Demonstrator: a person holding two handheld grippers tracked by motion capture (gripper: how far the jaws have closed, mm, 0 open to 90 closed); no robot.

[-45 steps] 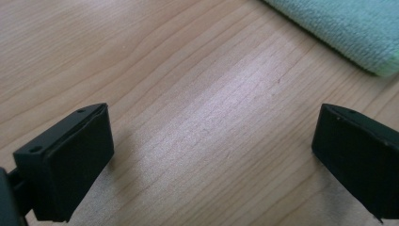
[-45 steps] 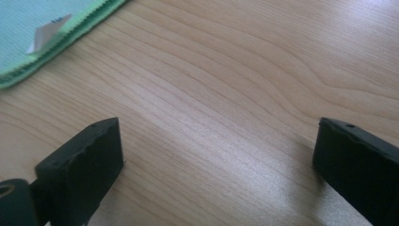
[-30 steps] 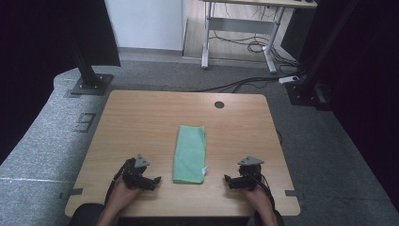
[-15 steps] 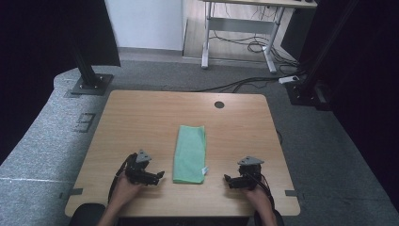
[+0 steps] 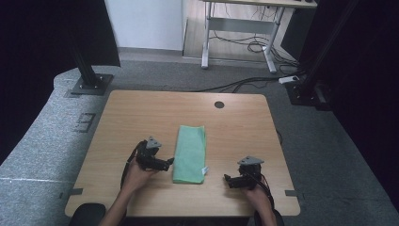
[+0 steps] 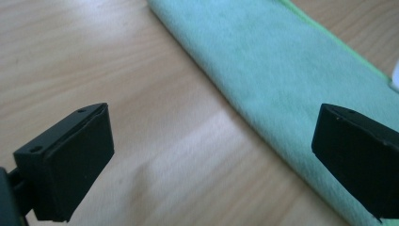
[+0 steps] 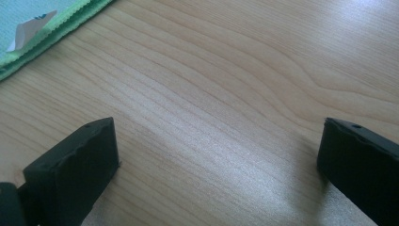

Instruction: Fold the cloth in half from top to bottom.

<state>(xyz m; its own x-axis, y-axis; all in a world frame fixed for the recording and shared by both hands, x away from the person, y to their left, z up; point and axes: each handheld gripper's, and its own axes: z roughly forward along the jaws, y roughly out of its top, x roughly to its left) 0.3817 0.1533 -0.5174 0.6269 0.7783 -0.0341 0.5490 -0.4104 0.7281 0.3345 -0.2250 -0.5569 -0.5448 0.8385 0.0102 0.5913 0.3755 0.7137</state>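
Note:
A folded green cloth point(image 5: 190, 151) lies lengthwise in the middle of the wooden table point(image 5: 141, 113), with a small white tag point(image 5: 205, 170) at its near right corner. My left gripper point(image 5: 170, 162) is open at the cloth's left edge, near its front end. In the left gripper view the cloth point(image 6: 291, 70) runs under the right jaw, and bare wood lies between the jaws point(image 6: 211, 160). My right gripper point(image 5: 227, 181) stands open over bare wood, a short way right of the cloth's near corner. The right gripper view has the cloth's corner point(image 7: 56, 28) and tag point(image 7: 30, 28) at its upper left.
A round cable hole point(image 5: 219, 104) sits near the table's far edge. Beyond the table are grey carpet, a black stand base point(image 5: 87, 87) at the far left, and a desk frame with cables point(image 5: 244, 42) at the back.
My left gripper has moved right and slightly forward, up to the cloth's left edge. My right gripper has stayed where it was.

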